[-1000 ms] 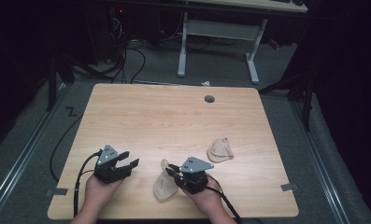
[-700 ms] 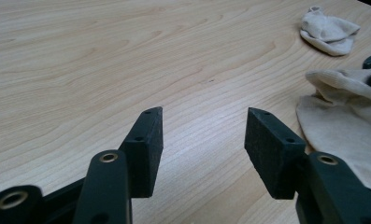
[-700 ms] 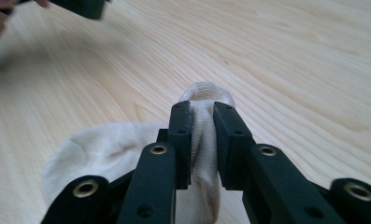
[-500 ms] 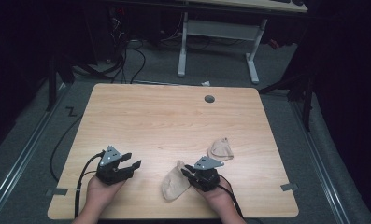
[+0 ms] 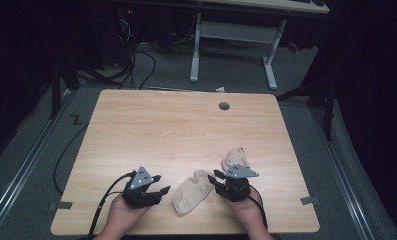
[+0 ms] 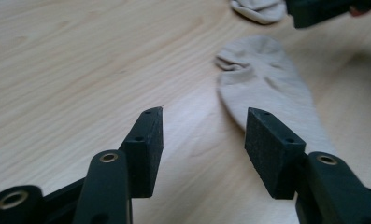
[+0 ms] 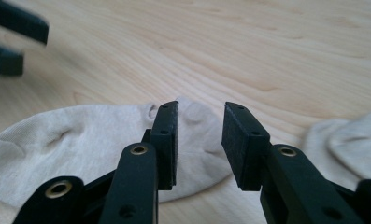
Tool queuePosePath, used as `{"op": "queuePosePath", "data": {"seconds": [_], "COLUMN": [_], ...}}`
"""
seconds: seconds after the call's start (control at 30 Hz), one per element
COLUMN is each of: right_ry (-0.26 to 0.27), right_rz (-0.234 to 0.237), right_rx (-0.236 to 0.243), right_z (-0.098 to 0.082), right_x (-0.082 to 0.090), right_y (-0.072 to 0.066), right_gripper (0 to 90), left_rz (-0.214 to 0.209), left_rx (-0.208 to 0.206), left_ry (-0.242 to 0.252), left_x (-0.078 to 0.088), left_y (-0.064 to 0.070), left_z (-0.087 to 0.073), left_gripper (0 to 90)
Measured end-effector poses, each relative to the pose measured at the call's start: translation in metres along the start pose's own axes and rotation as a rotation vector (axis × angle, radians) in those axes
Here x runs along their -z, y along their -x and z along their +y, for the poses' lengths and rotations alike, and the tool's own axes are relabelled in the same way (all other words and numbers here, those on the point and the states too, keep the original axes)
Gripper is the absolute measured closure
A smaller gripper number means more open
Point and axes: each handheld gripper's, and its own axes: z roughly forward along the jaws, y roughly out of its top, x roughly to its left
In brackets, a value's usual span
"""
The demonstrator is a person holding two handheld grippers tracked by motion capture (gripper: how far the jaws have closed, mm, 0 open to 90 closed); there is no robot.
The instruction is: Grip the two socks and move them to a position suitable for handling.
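A beige sock (image 5: 193, 190) lies flat on the wooden table (image 5: 186, 130) near its front edge, between my two grippers. A second beige sock (image 5: 236, 157) sits crumpled just behind my right gripper. My right gripper (image 5: 217, 177) stands at the flat sock's right end. Its jaws have just been opening, and in the right gripper view (image 7: 200, 121) they hang apart over the sock (image 7: 80, 135) with nothing pressed between them. My left gripper (image 5: 160, 186) is open left of the sock. In the left gripper view (image 6: 204, 126) the sock (image 6: 267, 88) lies just ahead of the right jaw.
A round cable hole (image 5: 224, 106) sits near the table's far edge. A desk frame (image 5: 233, 45) and cables stand on the dark floor beyond. The crumpled sock (image 7: 356, 140) lies close to my right gripper's right side.
The right gripper has let go of the sock and drawn to the right; the sock now lies flat. The left gripper has moved right, toward the sock.
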Motion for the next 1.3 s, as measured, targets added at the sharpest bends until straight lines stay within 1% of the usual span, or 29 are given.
{"op": "queuePosePath", "data": {"seconds": [0.03,0.07,0.1,0.13,0.17,0.2,0.23,0.27,0.3,0.37,0.4,0.43,0.47,0.5,0.53,0.57,0.6,0.63,0.67,0.7,0.77,0.9,0.93,0.97,1.0,1.13,1.2,1.27,1.3], "right_ry": [0.002,0.002,-0.005,-0.005,-0.023,-0.023,-0.050,-0.050,-0.081,-0.112,-0.112,-0.137,-0.147,-0.158,-0.158,-0.167,-0.168,-0.175,-0.169,-0.169,-0.173,-0.177,-0.177,-0.180,-0.180,-0.168,-0.169,-0.170,-0.170], "right_rz": [-0.003,-0.003,-0.011,-0.011,-0.019,-0.019,-0.025,-0.025,-0.035,-0.044,-0.044,-0.047,-0.049,-0.048,-0.048,-0.049,-0.050,-0.051,-0.048,-0.048,-0.030,0.004,0.004,0.011,0.019,0.048,0.051,0.053,0.053], "right_rx": [-0.002,-0.002,0.009,0.009,0.031,0.031,0.049,0.049,0.062,0.070,0.070,0.080,0.084,0.084,0.084,0.087,0.087,0.091,0.095,0.095,0.099,0.090,0.090,0.099,0.109,0.111,0.123,0.136,0.136], "right_z": [0.000,0.000,0.000,0.000,0.000,0.000,0.000,0.000,0.001,0.001,0.001,0.000,-0.001,-0.002,-0.002,-0.003,-0.005,-0.006,-0.007,-0.007,-0.010,-0.017,-0.017,-0.019,-0.020,-0.028,-0.031,-0.033,-0.033], "right_x": [0.001,0.001,-0.002,-0.002,-0.007,-0.007,-0.012,-0.012,-0.020,-0.028,-0.028,-0.034,-0.037,-0.039,-0.039,-0.041,-0.041,-0.040,-0.040,-0.040,-0.034,-0.025,-0.025,-0.022,-0.019,-0.011,-0.007,-0.004,-0.004], "right_y": [0.001,0.001,0.001,0.001,0.000,0.000,0.000,0.000,0.001,0.001,0.001,0.002,0.002,0.001,0.001,0.001,0.000,-0.001,-0.002,-0.002,-0.006,-0.015,-0.015,-0.020,-0.024,-0.035,-0.041,-0.045,-0.045], "right_gripper": [67.1,67.1,70.5,70.5,77.2,77.2,84.1,84.1,88.1,88.7,88.7,88.6,88.6,88.5,88.5,88.4,88.1,87.9,87.7,87.7,86.9,85.8,85.8,85.0,84.7,84.4,84.4,84.3,84.3], "left_rz": [-0.028,-0.028,-0.074,-0.074,-0.117,-0.117,-0.152,-0.152,-0.168,-0.165,-0.165,-0.163,-0.151,-0.141,-0.141,-0.133,-0.110,-0.101,-0.089,-0.089,-0.054,-0.009,-0.009,-0.002,0.010,0.013,0.000,-0.023,-0.023], "left_rx": [-0.012,-0.012,-0.031,-0.031,-0.058,-0.058,-0.089,-0.089,-0.104,-0.115,-0.115,-0.116,-0.102,-0.092,-0.092,-0.080,-0.059,-0.048,-0.041,-0.041,-0.027,-0.027,-0.027,-0.029,-0.027,-0.011,-0.009,-0.010,-0.010], "left_ry": [-0.006,-0.006,-0.017,-0.017,-0.034,-0.034,-0.055,-0.055,-0.077,-0.115,-0.115,-0.132,-0.158,-0.166,-0.166,-0.170,-0.176,-0.176,-0.178,-0.178,-0.172,-0.165,-0.165,-0.163,-0.160,-0.158,-0.158,-0.164,-0.164], "left_x": [-0.003,-0.003,-0.007,-0.007,-0.010,-0.010,-0.012,-0.012,-0.014,-0.017,-0.017,-0.019,-0.022,-0.023,-0.023,-0.023,-0.023,-0.023,-0.022,-0.022,-0.020,-0.020,-0.020,-0.020,-0.021,-0.022,-0.023,-0.023,-0.023], "left_y": [0.009,0.009,0.022,0.022,0.032,0.032,0.042,0.042,0.049,0.051,0.051,0.050,0.045,0.041,0.041,0.037,0.029,0.026,0.022,0.022,0.012,0.003,0.003,0.002,-0.003,-0.007,-0.009,-0.010,-0.010], "left_z": [0.001,0.001,0.003,0.003,0.004,0.004,0.005,0.005,0.005,0.001,0.001,-0.001,-0.004,-0.006,-0.006,-0.007,-0.009,-0.010,-0.011,-0.011,-0.011,-0.012,-0.012,-0.012,-0.011,-0.011,-0.010,-0.010,-0.010], "left_gripper": [47.4,47.8,49.4,51.1,57.9,71.6,75.7,78.7,80.4,82.0,82.1,82.2,82.2,82.2,82.2,82.2,82.1,81.9,81.7,81.2,79.8,76.6,75.7,74.9,74.2,72.6,72.4,71.1,71.0]}}
